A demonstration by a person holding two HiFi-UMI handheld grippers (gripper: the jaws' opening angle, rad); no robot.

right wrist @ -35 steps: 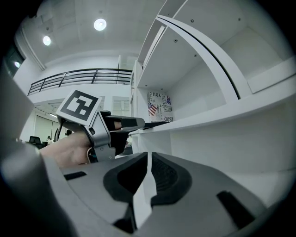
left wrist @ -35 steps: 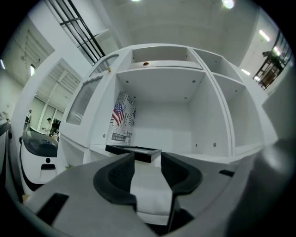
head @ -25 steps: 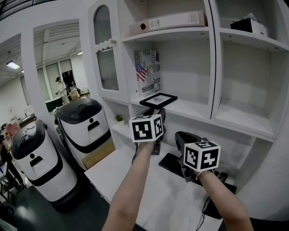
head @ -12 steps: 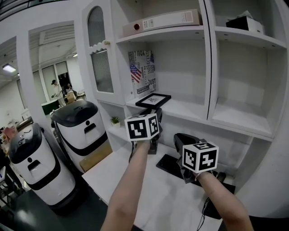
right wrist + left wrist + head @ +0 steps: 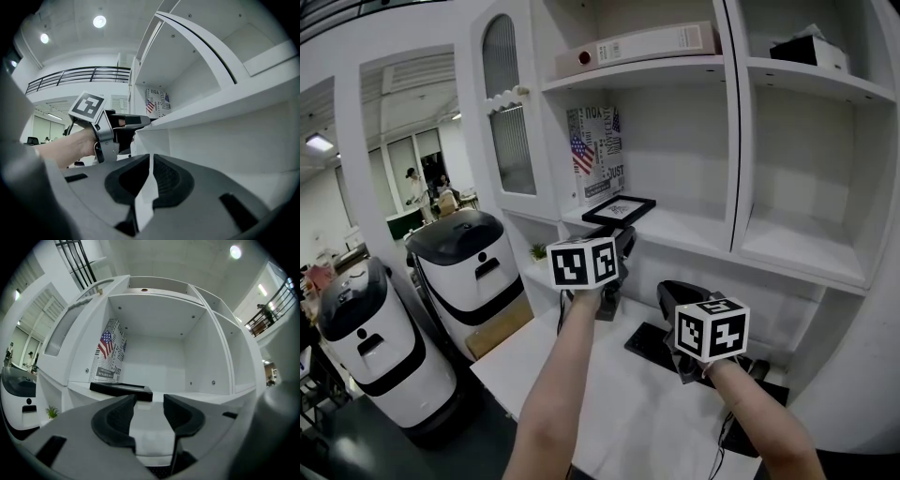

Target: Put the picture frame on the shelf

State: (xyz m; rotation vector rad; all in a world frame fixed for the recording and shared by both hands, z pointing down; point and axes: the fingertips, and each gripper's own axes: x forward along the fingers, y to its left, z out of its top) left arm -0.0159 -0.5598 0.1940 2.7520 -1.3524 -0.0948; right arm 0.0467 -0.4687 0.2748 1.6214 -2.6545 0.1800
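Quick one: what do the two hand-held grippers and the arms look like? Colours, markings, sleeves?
They look alike. The left hand-held gripper and right hand-held gripper have grey bodies with black, curved, textured jaw pads. Each carries a white cube with black square markers: left cube, right cube. Forearms are bare, with no sleeves in view.

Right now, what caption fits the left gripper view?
Left gripper, fingers just opened, empty, faces the picture frame on the shelf.
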